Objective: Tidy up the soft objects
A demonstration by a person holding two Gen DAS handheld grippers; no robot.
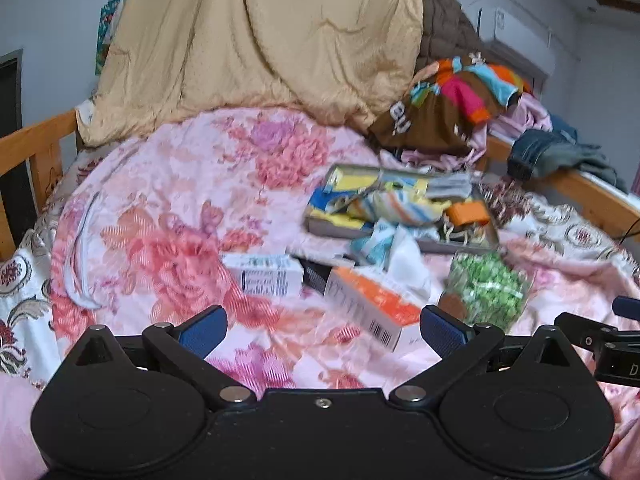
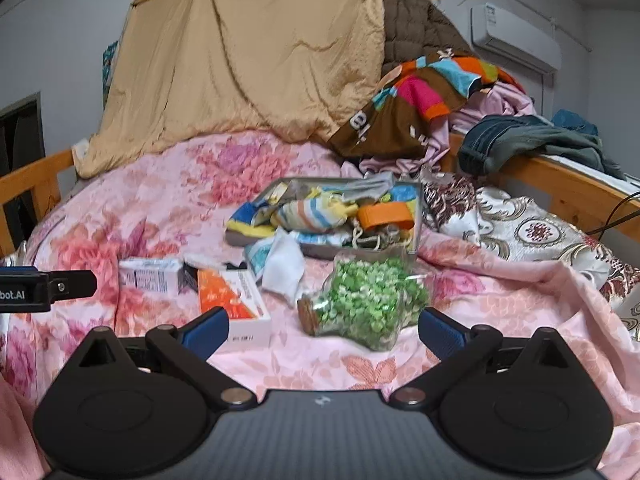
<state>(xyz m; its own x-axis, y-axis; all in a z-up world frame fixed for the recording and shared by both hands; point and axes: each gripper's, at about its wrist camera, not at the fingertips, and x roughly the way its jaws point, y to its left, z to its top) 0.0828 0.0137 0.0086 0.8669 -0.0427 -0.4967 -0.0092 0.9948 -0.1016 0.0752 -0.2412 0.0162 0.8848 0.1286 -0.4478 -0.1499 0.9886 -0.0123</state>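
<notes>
I hold both the left gripper (image 1: 322, 330) and the right gripper (image 2: 323, 330) spread wide, gripping nothing; the tray (image 2: 418, 216) of soft cloths (image 2: 316, 210) sits at centre frame on the floral quilt (image 2: 160, 200). Nearer lies a bag of green pieces (image 2: 366, 302).

tray (image 1: 320, 229) heaped with soft cloths | boxes, green jar (image 1: 486, 290) near

Soft floral cloth quilt (image 2: 280, 160), matt grey tray (image 2: 418, 216), glossy clear jar (image 2: 360, 304), varnished wooden bed rail (image 2: 560, 184)
</notes>
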